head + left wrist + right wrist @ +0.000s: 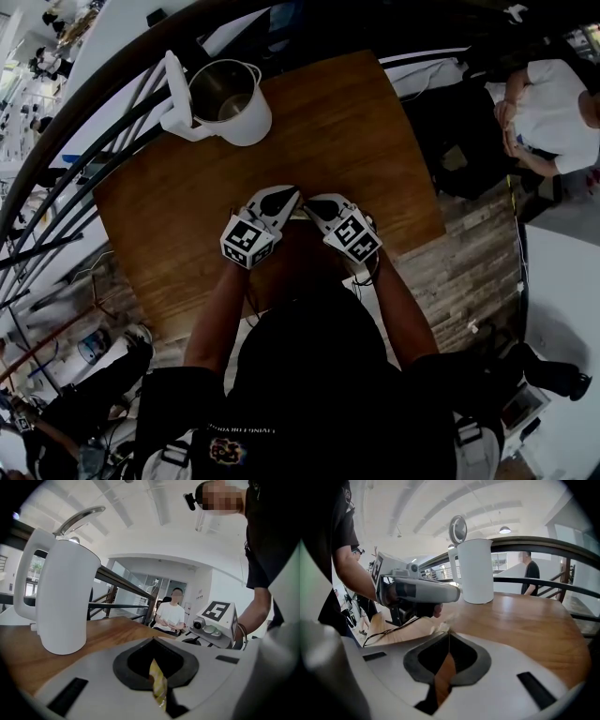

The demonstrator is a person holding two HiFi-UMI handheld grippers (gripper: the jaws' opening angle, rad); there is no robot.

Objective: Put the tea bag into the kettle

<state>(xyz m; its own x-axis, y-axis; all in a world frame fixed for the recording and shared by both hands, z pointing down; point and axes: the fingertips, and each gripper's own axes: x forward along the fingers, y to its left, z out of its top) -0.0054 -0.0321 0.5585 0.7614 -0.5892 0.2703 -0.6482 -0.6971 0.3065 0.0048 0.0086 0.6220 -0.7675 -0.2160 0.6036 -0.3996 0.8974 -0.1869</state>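
The white kettle [230,98] stands at the table's far left with its lid flipped up; it also shows in the left gripper view [61,602] and the right gripper view [476,571]. Both grippers meet tip to tip over the table's near middle. My left gripper [291,200] is shut on a yellow tea bag packet [158,686], which runs back between its jaws. My right gripper [309,202] is shut, with a pale crumpled edge of the packet [439,629] pinched at its tips. In the head view only a pale sliver of packet [300,215] shows between the two grippers.
The wooden table [356,141] has a dark curved railing [112,122] behind the kettle. A person in a white shirt [553,112] sits beyond the table's right side. Cables and a white sheet [389,630] lie near the table's front edge.
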